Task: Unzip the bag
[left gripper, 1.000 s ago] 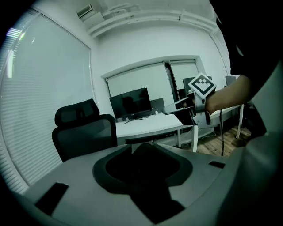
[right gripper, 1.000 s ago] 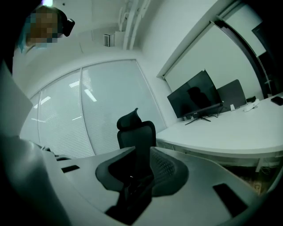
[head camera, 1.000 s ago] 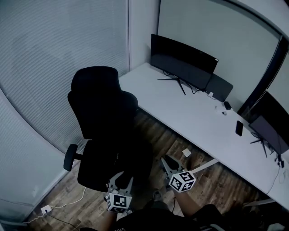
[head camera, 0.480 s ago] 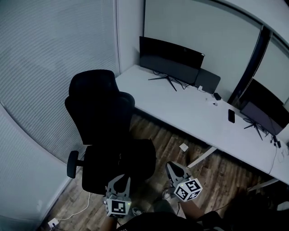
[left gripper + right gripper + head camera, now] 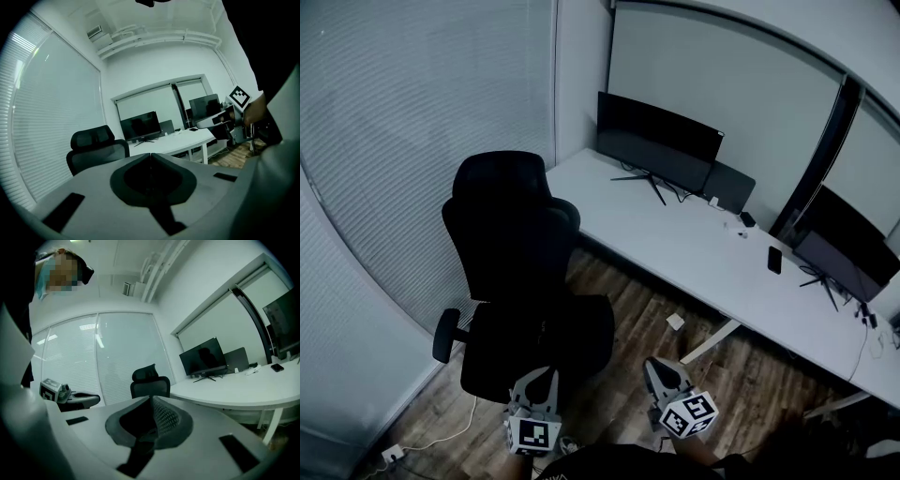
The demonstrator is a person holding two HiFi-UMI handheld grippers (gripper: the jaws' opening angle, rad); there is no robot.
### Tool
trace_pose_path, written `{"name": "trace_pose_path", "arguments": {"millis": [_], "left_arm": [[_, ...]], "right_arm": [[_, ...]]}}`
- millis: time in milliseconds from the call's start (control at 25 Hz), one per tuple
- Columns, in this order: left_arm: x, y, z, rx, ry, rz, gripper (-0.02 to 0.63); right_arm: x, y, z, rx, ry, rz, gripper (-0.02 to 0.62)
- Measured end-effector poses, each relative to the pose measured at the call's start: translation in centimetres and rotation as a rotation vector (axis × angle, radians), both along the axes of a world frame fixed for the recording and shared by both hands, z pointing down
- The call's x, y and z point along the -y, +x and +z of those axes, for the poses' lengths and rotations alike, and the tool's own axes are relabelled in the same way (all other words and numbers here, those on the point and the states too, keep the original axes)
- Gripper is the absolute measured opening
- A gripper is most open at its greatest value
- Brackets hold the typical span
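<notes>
No bag can be made out in any view. My left gripper (image 5: 534, 382) is low at the bottom of the head view, just in front of the black office chair (image 5: 516, 244), and its jaws are shut with nothing between them (image 5: 150, 153). To its right, my right gripper (image 5: 656, 367) hangs over the wooden floor. Its jaws are closing, the tips all but meeting, with nothing between them (image 5: 151, 397). Both grippers point away from the person, towards the chair and the desk. Each gripper shows at the edge of the other's view.
A long white desk (image 5: 694, 253) runs along the wall with a dark monitor (image 5: 656, 141), a phone (image 5: 774, 260) and a second monitor (image 5: 844, 253). A small white box (image 5: 675, 321) lies on the floor. Window blinds (image 5: 412, 122) fill the left side.
Both pairs of jaws have closed from about half open. Both grippers have sunk lower in the head view, and the head view has shifted slightly.
</notes>
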State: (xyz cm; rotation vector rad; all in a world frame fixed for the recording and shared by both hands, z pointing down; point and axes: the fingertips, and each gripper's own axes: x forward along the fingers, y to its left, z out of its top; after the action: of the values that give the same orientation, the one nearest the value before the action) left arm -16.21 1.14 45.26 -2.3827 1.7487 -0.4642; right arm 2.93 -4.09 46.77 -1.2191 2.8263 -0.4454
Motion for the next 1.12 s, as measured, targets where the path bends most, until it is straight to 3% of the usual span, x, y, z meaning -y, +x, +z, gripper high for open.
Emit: {"name": "trace_pose_path", "arguments": {"millis": [560, 1120], "left_arm": [[-7.1, 9.9, -0.6, -0.024, 0.003, -0.137, 0.019], [-14.2, 14.5, 0.2, -0.017, 0.010, -0.210, 0.018]], "right_arm": [[-6.6, 8.9, 0.8, -0.042, -0.017, -0.154, 0.048], [-12.0, 12.7, 1.4, -0.046, 0.001, -0.222, 0.044]]}}
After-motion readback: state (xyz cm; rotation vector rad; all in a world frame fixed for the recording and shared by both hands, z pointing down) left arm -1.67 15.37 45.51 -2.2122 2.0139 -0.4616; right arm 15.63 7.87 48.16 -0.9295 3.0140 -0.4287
